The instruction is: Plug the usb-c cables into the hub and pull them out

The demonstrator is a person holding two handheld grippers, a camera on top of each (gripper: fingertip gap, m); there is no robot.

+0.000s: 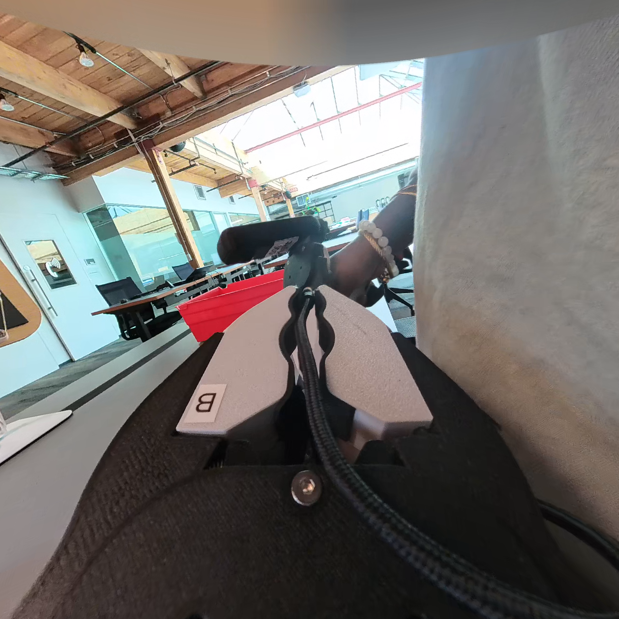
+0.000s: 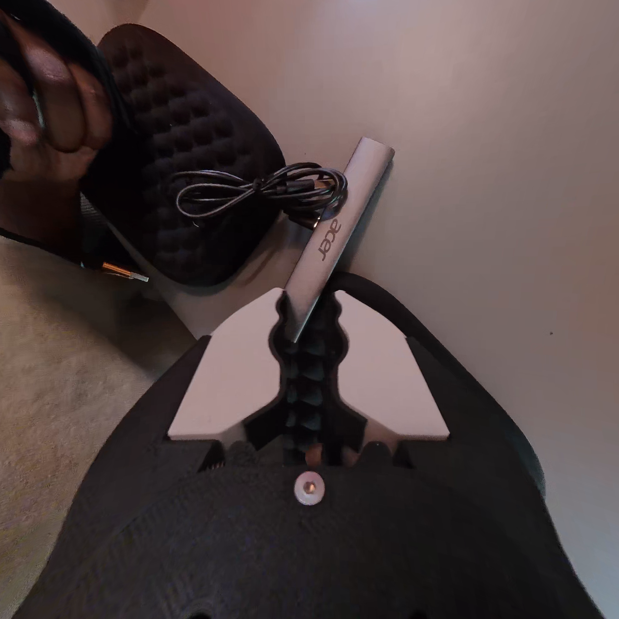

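White lettered sticker (image 1: 205, 403) on left tongs (image 1: 306, 294); dark printed logo (image 2: 330, 242) on silver hub (image 2: 365, 174)

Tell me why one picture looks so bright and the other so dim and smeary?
Left wrist view: skylights blow out white, beams bend from the wide lens, and the braided cable stays sharp. Right wrist view: dim, warm light; the hand is motion-blurred, while the silver hub is fairly crisp.

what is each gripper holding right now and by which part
Left gripper pinches the braided cable just behind its plug; right gripper clamps one end of the silver hub.
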